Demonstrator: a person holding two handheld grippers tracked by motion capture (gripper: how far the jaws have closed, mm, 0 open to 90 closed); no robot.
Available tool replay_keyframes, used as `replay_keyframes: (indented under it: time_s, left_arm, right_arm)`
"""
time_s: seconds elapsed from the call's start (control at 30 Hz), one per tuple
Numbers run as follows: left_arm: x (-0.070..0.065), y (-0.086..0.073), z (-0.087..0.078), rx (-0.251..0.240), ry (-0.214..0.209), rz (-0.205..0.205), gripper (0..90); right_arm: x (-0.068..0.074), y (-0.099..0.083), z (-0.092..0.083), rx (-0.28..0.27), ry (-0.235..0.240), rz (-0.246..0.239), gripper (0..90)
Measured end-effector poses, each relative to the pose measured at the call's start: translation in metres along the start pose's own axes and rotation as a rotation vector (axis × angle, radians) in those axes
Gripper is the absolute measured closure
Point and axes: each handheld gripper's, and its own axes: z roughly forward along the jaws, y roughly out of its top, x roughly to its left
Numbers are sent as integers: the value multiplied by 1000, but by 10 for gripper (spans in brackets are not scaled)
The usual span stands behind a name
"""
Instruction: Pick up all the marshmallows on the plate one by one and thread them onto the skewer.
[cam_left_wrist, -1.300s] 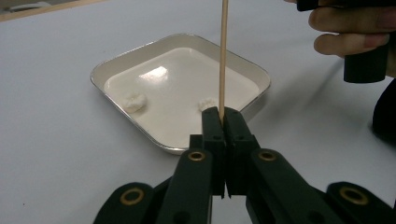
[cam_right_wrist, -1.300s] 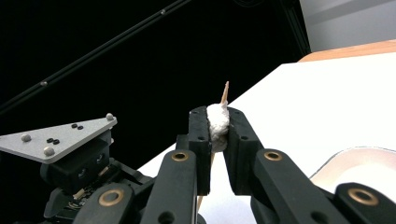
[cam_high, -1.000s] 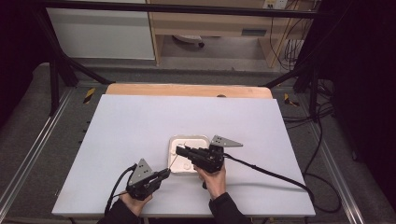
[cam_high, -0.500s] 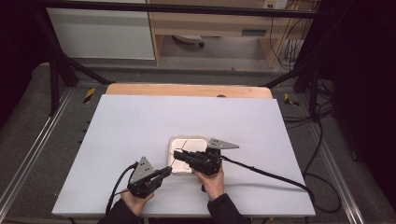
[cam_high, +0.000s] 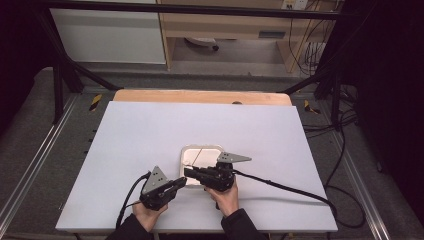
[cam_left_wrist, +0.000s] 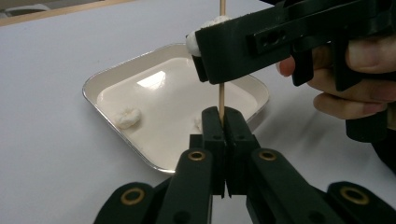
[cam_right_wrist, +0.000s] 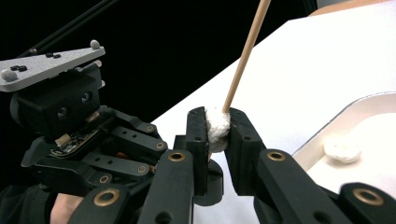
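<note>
1. The left tool (cam_left_wrist: 223, 122) is clamped shut on the lower end of a thin wooden skewer (cam_left_wrist: 222, 93), which stands upright between its pads in the left gripper view.
2. The right tool (cam_right_wrist: 217, 126) grips a white marshmallow (cam_right_wrist: 217, 128) that sits on the skewer (cam_right_wrist: 245, 53); both pads press against its sides, and the stick rises out of its top, tilted to the right in the right gripper view.
3. The right tool's jaws have just been opening slightly, with the marshmallow between them.
4. In the high view, both tools meet near the front edge of the white tabletop (cam_high: 150, 130), the left tool (cam_high: 181, 183) just beside the right tool (cam_high: 192, 173), above the near rim of a tray (cam_high: 186, 152).
5. The tray (cam_left_wrist: 109, 77) is shallow, square with rounded corners and a metal rim; a second marshmallow (cam_left_wrist: 127, 116) lies on its white floor.
6. A person's hands hold the tools from the near side of the tabletop.
</note>
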Motion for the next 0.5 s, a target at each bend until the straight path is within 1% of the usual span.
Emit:
replay_keyframes:
  time_s: [0.07,0.1,0.13,0.17,0.23,0.27,0.3,0.33,0.37,0.43,0.5]
  left_arm:
    - [0,0,1,0,0,-1,887]
    - [0,0,0,-3,-4,-1,887]
    - [0,0,-1,-8,-6,0,887]
    - [0,0,-2,-11,-7,1,887]
    - [-1,0,-3,-16,-10,9,887]
    - [-1,0,-3,-13,-9,12,887]
    - [0,0,-2,-7,9,7,887]
    - [2,-1,-2,-4,11,-4,887]
    - [5,-1,-2,-1,10,-20,887]
    - [8,-1,-4,-9,12,-34,887]
    - [10,-1,-6,-23,14,-27,887]
  right_arm:
    - [0,0,0,3,-13,-7,774]
    - [0,1,0,6,-29,-11,685]
    - [0,2,-1,10,-50,-9,615]
    - [0,3,-1,17,-61,-12,576]
    - [1,6,-2,31,-70,-13,467]
    - [1,8,-3,41,-80,-17,438]
    - [1,10,-5,50,-79,-25,410]
    - [2,11,-6,62,-67,-35,354]
    - [3,12,-8,71,-64,-44,331]
    - [5,13,-10,100,-84,-65,281]
    - [5,14,-11,123,-111,-85,221]
